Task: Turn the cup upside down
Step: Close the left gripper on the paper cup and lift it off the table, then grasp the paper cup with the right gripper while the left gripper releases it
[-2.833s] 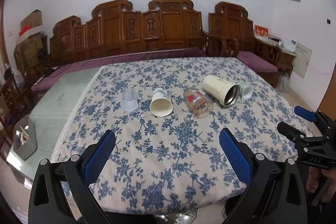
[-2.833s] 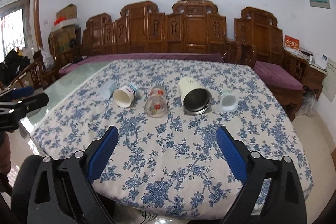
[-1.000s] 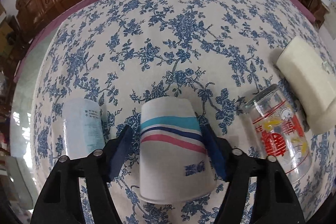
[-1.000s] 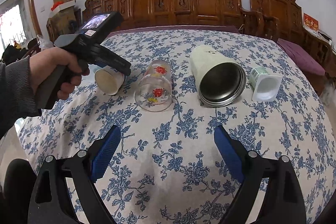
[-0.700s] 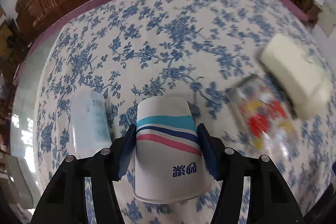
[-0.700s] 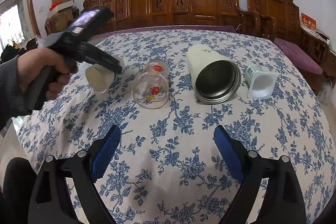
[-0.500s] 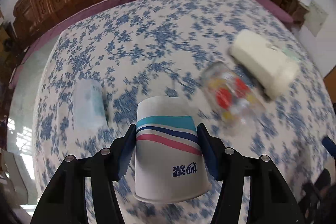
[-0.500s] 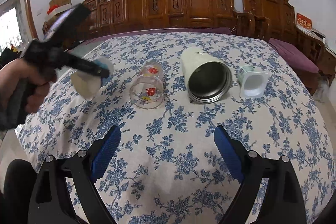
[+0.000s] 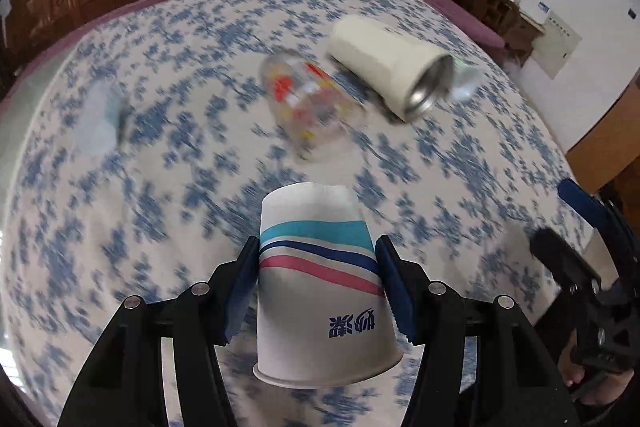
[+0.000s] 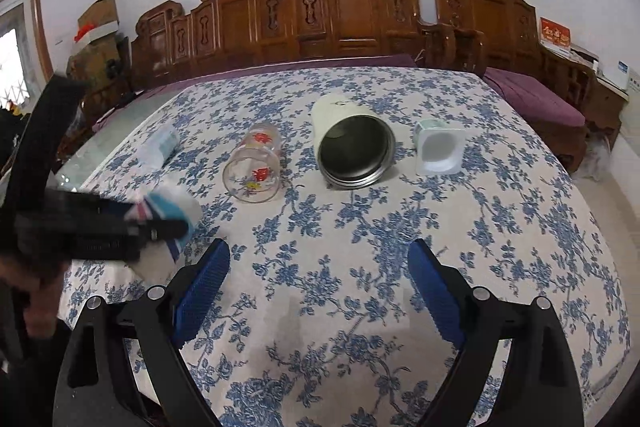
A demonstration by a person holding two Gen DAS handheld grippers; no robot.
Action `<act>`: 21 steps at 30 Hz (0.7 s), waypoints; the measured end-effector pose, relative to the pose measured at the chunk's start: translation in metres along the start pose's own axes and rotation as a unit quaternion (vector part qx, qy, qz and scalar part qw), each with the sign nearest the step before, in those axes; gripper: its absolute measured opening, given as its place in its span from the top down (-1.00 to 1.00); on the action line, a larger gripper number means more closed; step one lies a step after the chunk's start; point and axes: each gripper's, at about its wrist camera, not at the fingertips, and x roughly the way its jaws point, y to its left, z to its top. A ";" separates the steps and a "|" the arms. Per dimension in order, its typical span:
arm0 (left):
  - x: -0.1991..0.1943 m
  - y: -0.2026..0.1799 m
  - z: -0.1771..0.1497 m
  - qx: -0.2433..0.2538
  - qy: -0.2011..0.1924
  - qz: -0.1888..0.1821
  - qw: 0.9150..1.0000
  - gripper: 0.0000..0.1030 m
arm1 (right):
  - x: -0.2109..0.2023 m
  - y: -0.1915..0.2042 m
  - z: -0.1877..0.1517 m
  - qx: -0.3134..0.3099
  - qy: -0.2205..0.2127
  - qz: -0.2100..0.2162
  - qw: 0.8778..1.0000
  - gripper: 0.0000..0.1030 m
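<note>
My left gripper (image 9: 318,279) is shut on a white paper cup (image 9: 320,303) with teal, navy and pink stripes, held above the flowered tablecloth (image 9: 160,211), base pointing away from me and rim toward me. In the right wrist view the same cup (image 10: 172,215) is blurred at the left, held by the left gripper (image 10: 160,227). My right gripper (image 10: 318,279) is open and empty over the near part of the table; it also shows at the right edge of the left wrist view (image 9: 576,227).
On their sides lie a clear glass with red print (image 10: 254,161), a cream steel-lined tumbler (image 10: 352,147), a small white square cup (image 10: 438,147) and a pale plastic cup (image 10: 160,147). Carved wooden benches (image 10: 340,15) stand behind the table.
My left gripper closed on the paper cup, lifted it off the cloth and carried it back toward the near left of the table. The right gripper stayed open, drawing back slightly.
</note>
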 end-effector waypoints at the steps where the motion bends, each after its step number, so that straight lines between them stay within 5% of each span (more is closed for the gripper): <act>1: 0.001 -0.003 -0.004 0.000 0.000 -0.001 1.000 -0.08 | 0.000 -0.001 0.000 0.001 0.001 -0.002 1.000 -0.79; 8: 0.016 -0.011 -0.015 0.001 0.011 0.002 1.000 -0.11 | 0.001 -0.004 -0.001 0.002 0.005 -0.007 1.000 -0.79; 11: 0.011 -0.008 -0.016 -0.003 0.004 -0.001 1.000 -0.26 | -0.001 -0.001 -0.001 -0.004 0.005 -0.009 1.000 -0.79; 14: -0.008 -0.002 -0.019 -0.012 -0.021 -0.001 1.000 -0.28 | -0.005 0.003 0.003 -0.006 0.002 -0.008 1.000 -0.79; 21: -0.064 0.018 -0.037 -0.032 -0.105 0.030 0.994 -0.71 | -0.009 0.021 0.013 -0.019 -0.001 0.000 1.000 -0.78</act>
